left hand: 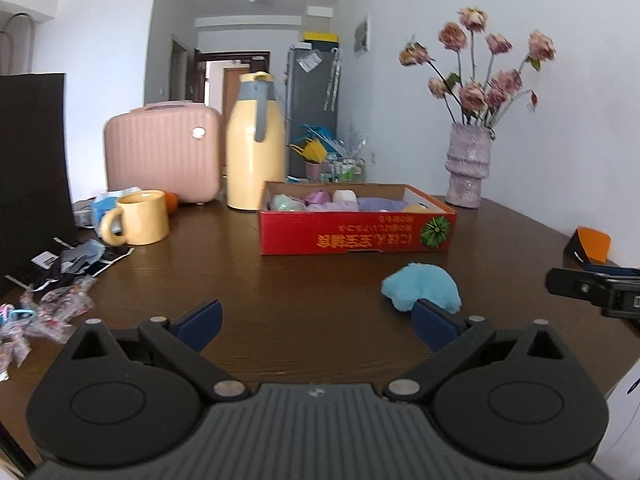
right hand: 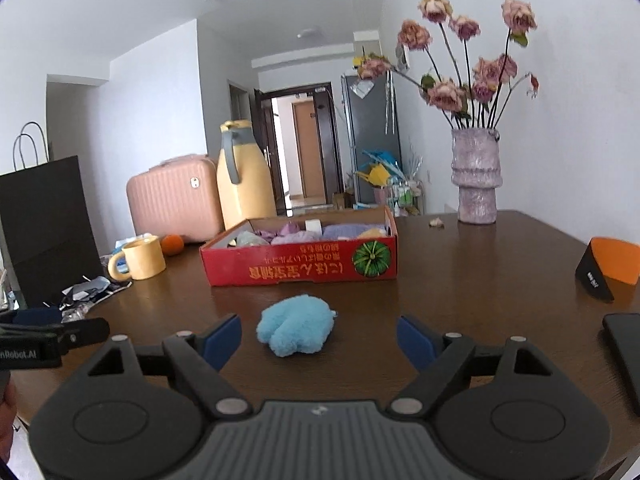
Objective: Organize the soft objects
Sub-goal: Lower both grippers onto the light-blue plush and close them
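A fluffy light-blue soft toy (right hand: 296,328) lies on the brown table in front of a red cardboard box (right hand: 304,268). The box holds several soft items in purple, white, green and yellow. My right gripper (right hand: 319,340) is open and empty, its blue pads either side of the toy and just short of it. My left gripper (left hand: 318,326) is open and empty; the toy (left hand: 422,286) lies just beyond its right pad. The red box (left hand: 356,236) stands further back in the left wrist view.
A yellow mug (left hand: 138,218), yellow thermos (left hand: 256,144), pink case (left hand: 162,156) and black bag (left hand: 32,176) stand at the left. A vase of dried flowers (right hand: 476,176) stands at the back right. An orange-black object (right hand: 610,268) and dark slab (right hand: 624,356) lie right. Wrappers (left hand: 52,308) litter the left edge.
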Demonstrator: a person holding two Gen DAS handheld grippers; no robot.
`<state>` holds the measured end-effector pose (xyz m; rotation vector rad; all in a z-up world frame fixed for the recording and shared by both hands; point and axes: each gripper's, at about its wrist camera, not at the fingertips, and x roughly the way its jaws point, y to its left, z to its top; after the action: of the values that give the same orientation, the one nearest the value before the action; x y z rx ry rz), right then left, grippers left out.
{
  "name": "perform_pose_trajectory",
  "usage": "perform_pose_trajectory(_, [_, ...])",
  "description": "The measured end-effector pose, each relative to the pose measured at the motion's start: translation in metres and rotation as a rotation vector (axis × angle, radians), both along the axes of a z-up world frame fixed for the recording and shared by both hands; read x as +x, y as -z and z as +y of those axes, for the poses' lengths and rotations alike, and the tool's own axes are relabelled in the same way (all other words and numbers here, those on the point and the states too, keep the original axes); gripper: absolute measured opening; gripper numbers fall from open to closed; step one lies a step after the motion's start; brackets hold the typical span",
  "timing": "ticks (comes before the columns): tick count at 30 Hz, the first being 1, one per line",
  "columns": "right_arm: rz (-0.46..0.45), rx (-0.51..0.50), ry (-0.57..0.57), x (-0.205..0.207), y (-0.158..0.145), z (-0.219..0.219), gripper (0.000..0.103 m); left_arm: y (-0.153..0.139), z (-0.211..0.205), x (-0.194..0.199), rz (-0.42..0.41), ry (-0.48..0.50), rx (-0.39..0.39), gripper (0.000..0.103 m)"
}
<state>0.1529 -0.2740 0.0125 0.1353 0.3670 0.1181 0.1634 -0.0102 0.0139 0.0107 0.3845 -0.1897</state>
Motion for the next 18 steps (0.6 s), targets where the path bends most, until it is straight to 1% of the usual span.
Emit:
perform_pose_trajectory(4, [0.028, 0.003, -0.015, 0.022, 0.009, 0.0, 0.081, 0.004, -0.013, 0.018, 0.018, 0.033, 0.007, 0.103])
perform_pose_trajectory(6, [0.044, 0.006, -0.023, 0.035, 0.014, 0.0, 0.075, 0.007, -0.021, 0.032, 0.031, 0.064, -0.004, 0.103])
perform_pose_trajectory(7, [0.048, 0.01, -0.029, 0.041, 0.016, 0.0, 0.073, 0.008, -0.025, 0.041, 0.043, 0.079, -0.01, 0.102])
perform_pose_trajectory(11, [0.071, 0.022, -0.046, 0.07, 0.023, 0.001, 0.064, 0.014, -0.041, 0.082, 0.094, 0.13, -0.061, 0.095])
perform_pose_trajectory(13, [0.085, 0.04, -0.053, 0.087, 0.027, 0.001, 0.063, 0.018, -0.047, 0.103, 0.137, 0.159, -0.094, 0.081])
perform_pose_trajectory(14, [0.095, 0.052, -0.056, 0.096, 0.029, 0.0, 0.06, 0.021, -0.051, 0.115, 0.168, 0.177, -0.108, 0.076])
perform_pose_trajectory(15, [0.111, 0.066, -0.059, 0.107, 0.032, -0.001, 0.055, 0.024, -0.055, 0.128, 0.205, 0.207, -0.124, 0.066])
perform_pose_trajectory(16, [0.13, 0.081, -0.061, 0.117, 0.034, -0.002, 0.054, 0.028, -0.058, 0.139, 0.243, 0.231, -0.143, 0.058])
perform_pose_trajectory(17, [0.145, 0.102, -0.065, 0.126, 0.037, -0.003, 0.053, 0.032, -0.061, 0.15, 0.28, 0.25, -0.166, 0.054])
perform_pose_trajectory(18, [0.16, 0.126, -0.071, 0.133, 0.041, -0.005, 0.048, 0.037, -0.063, 0.161, 0.318, 0.266, -0.199, 0.047])
